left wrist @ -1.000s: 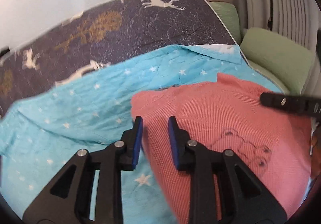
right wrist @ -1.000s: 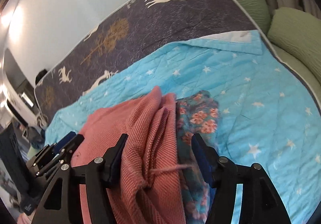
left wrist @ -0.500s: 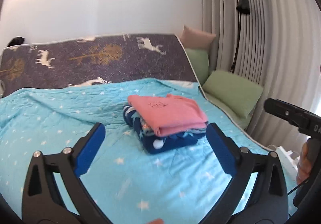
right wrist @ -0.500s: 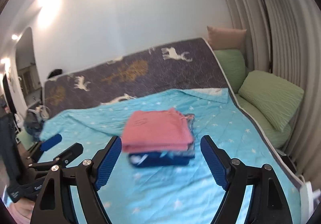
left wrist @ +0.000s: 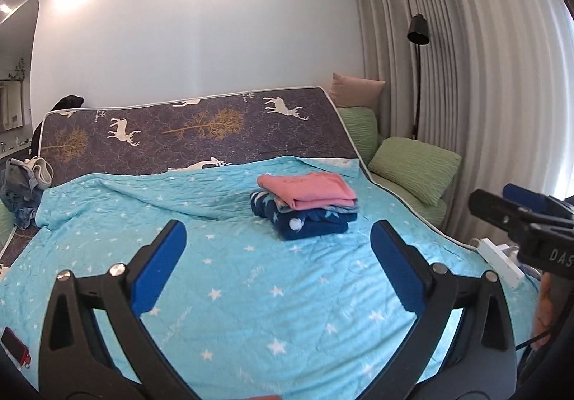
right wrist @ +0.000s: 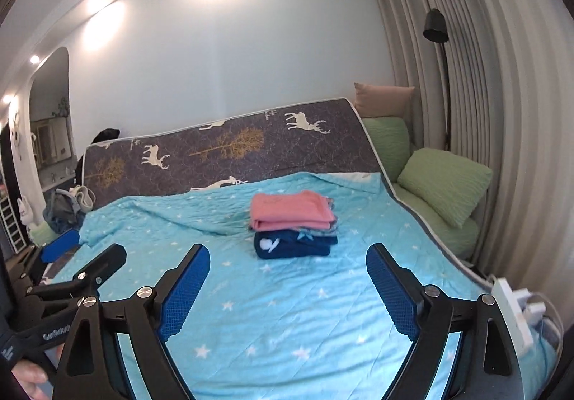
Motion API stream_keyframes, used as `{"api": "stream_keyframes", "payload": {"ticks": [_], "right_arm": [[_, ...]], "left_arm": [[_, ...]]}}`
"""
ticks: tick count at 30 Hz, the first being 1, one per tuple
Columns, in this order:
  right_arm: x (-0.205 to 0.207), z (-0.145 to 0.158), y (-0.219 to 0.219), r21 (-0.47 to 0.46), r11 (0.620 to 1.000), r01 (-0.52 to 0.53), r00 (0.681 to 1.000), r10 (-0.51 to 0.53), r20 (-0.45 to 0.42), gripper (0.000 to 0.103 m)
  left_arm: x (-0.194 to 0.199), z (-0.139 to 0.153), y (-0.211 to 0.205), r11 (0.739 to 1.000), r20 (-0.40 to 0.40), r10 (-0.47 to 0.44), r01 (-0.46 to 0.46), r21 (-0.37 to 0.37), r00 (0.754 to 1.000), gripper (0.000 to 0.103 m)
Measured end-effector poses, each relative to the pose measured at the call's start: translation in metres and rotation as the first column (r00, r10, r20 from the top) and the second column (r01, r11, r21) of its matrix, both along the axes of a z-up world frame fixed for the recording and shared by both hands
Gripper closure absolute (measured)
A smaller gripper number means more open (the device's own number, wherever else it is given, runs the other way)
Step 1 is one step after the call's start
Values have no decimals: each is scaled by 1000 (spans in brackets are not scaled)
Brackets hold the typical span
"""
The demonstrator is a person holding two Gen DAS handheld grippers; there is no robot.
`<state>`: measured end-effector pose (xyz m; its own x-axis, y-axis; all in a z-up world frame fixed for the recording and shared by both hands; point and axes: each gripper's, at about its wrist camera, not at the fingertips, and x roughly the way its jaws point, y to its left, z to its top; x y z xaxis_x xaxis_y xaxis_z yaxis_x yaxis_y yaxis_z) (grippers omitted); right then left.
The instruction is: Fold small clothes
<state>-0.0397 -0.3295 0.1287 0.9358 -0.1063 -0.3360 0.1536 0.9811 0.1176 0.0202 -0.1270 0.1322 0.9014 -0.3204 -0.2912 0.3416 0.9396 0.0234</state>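
The bed fills most of the rm: a turquoise star-print quilt (left wrist: 229,278) spread flat over it, w/ a dark deer-and-tree patterned mattress (left wrist: 201,134) propped up at the far end against the pale wall. Grey curtains (left wrist: 477,84) run down the right side, a black floor lamp (left wrist: 418,30) standing in front of them. Green pillows (left wrist: 412,166) sit betw. bed and curtains, a tan cushion (left wrist: 357,91) behind them. At the far left edge of the bed there's a heap of denim and light clothes (left wrist: 21,188), not folded.

The stack of folded clothes (right wrist: 292,226) rests on the quilt, a bit right of centre and toward the far half. Pink piece on top, a thin patterned layer under it, navy piece w/ white marks at the bottom. Edges roughly squared. Nothing touching it.

Left gripper (left wrist: 278,256) is well back from the stack, near the foot of the bed, jaws spread wide w/ nothing betw. them; the blue pads face only quilt. Right gripper (right wrist: 287,278) is likewise pulled back and clear of the stack, jaws wide apart and empty, having just been opening. A white power strip (right wrist: 511,310) lies off the bed's right edge. A small red-edged phone-like item (left wrist: 16,346) shows at lower left; can't tell what exactly.
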Motion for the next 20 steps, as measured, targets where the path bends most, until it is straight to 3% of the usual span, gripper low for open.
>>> {"api": "stream_keyframes", "payload": {"ticks": [6, 20], "right_arm": [[-25, -2, 14, -10, 1000, 17, 1000, -17, 1, 12], [-37, -3, 15, 13, 1000, 15, 1000, -15, -2, 11]], "left_arm": [[-23, -4, 4, 1000, 12, 0, 0, 20, 1000, 1], [-51, -2, -2, 999, 17, -22, 21, 47, 1000, 1]]}}
